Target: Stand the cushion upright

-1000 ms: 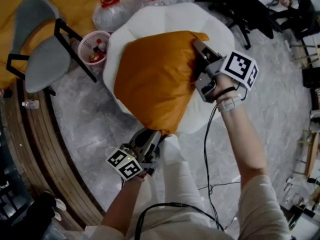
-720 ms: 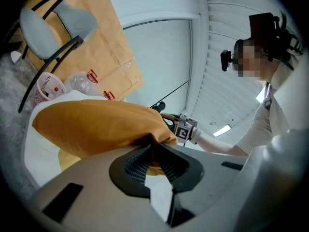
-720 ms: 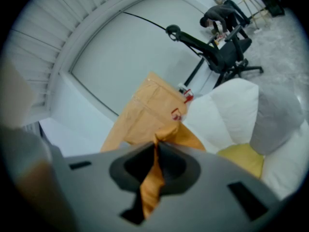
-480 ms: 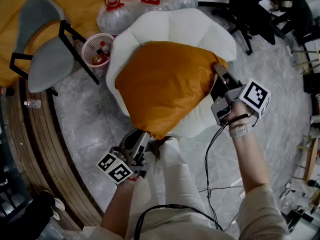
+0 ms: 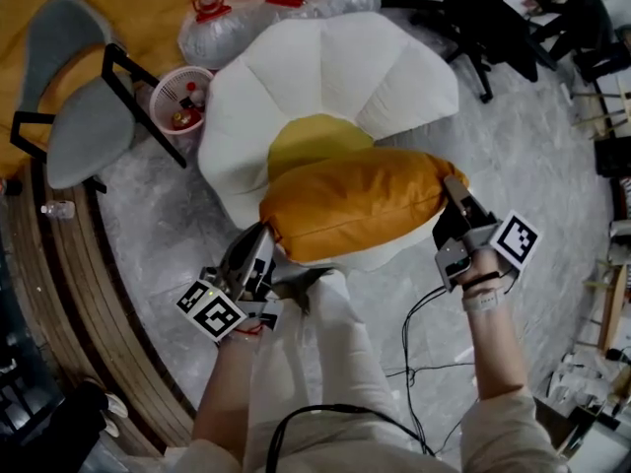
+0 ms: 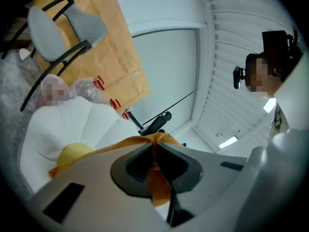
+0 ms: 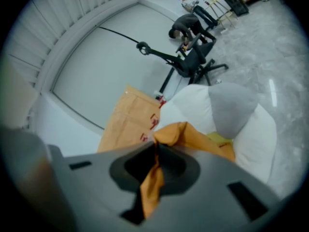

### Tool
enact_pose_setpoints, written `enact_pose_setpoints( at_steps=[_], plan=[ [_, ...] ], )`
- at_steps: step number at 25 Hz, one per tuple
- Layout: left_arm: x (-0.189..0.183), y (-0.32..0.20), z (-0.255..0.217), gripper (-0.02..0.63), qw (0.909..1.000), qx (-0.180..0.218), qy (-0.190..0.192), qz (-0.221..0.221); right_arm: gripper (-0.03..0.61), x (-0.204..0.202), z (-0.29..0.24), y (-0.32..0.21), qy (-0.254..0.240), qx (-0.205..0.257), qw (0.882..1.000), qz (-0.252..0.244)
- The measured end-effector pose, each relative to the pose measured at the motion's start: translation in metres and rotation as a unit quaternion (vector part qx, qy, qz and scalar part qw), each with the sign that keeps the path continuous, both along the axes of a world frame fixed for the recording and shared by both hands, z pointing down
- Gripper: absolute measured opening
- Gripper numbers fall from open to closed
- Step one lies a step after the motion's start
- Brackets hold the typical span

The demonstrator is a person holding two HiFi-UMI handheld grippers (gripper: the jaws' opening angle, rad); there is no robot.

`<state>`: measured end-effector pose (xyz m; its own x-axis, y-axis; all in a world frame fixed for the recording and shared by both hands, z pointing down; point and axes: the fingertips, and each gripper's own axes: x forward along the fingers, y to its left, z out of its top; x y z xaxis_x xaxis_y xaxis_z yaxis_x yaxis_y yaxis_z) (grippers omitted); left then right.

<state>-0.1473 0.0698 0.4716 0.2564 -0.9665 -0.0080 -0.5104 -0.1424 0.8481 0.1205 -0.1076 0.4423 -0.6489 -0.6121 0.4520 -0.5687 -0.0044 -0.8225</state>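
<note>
An orange cushion point(image 5: 355, 205) hangs long and edge-on across the near side of a white flower-shaped seat point(image 5: 325, 67), whose yellow centre point(image 5: 311, 141) shows behind it. My left gripper point(image 5: 264, 236) is at the cushion's lower left corner. Its jaws are closing, and the pads pinch orange fabric point(image 6: 159, 182) in the left gripper point(image 6: 155, 146) view. My right gripper point(image 5: 452, 187) holds the cushion's right corner. In the right gripper point(image 7: 155, 146) view, a fold of the cushion point(image 7: 193, 134) runs through the shut jaws.
A grey chair point(image 5: 79, 116) with black legs stands at the left, next to a pink basket point(image 5: 182, 92) and clear water jugs point(image 5: 207, 23). A black office chair point(image 5: 483, 18) is at the back right. A curved wooden step point(image 5: 89, 304) borders the left; cables point(image 5: 414, 343) trail over the floor.
The cushion has swung from lying broad-face up on the seat to edge-on near the front, uncovering the yellow centre. Both grippers moved toward the person, the right one farther right.
</note>
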Motion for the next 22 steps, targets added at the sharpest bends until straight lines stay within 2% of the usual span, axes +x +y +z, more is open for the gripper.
enact_pose_setpoints(
  at_steps=[3,7,13,15,17,19,22],
  plan=[
    [-0.007,-0.013,0.0,0.051,0.9999,0.002,0.001,-0.016,0.037,0.005,0.004,-0.002,-0.005,0.004,1.0,-0.007],
    [-0.019,-0.021,0.008,0.051,0.9995,-0.013,-0.01,-0.027,0.037,-0.004,0.011,-0.006,-0.018,0.013,0.999,-0.04],
    [-0.029,-0.024,0.01,0.051,0.9989,-0.014,-0.03,-0.035,0.044,-0.019,-0.003,-0.008,-0.059,0.066,0.992,-0.086],
    [-0.033,-0.024,0.013,0.051,0.9984,-0.018,-0.032,-0.043,0.079,-0.02,-0.011,-0.002,-0.07,0.083,0.988,-0.112],
    [-0.04,-0.025,0.014,0.051,0.998,-0.019,-0.028,-0.052,0.164,-0.017,-0.019,0.008,-0.047,0.114,0.98,-0.156],
    [-0.041,-0.026,0.014,0.051,0.9981,-0.015,-0.031,-0.05,0.205,-0.005,-0.023,0.011,0.014,0.163,0.967,-0.194],
    [-0.041,-0.026,0.014,0.051,0.9981,-0.01,-0.029,-0.053,0.265,0.013,-0.023,-0.003,0.098,0.23,0.943,-0.221]
  ],
)
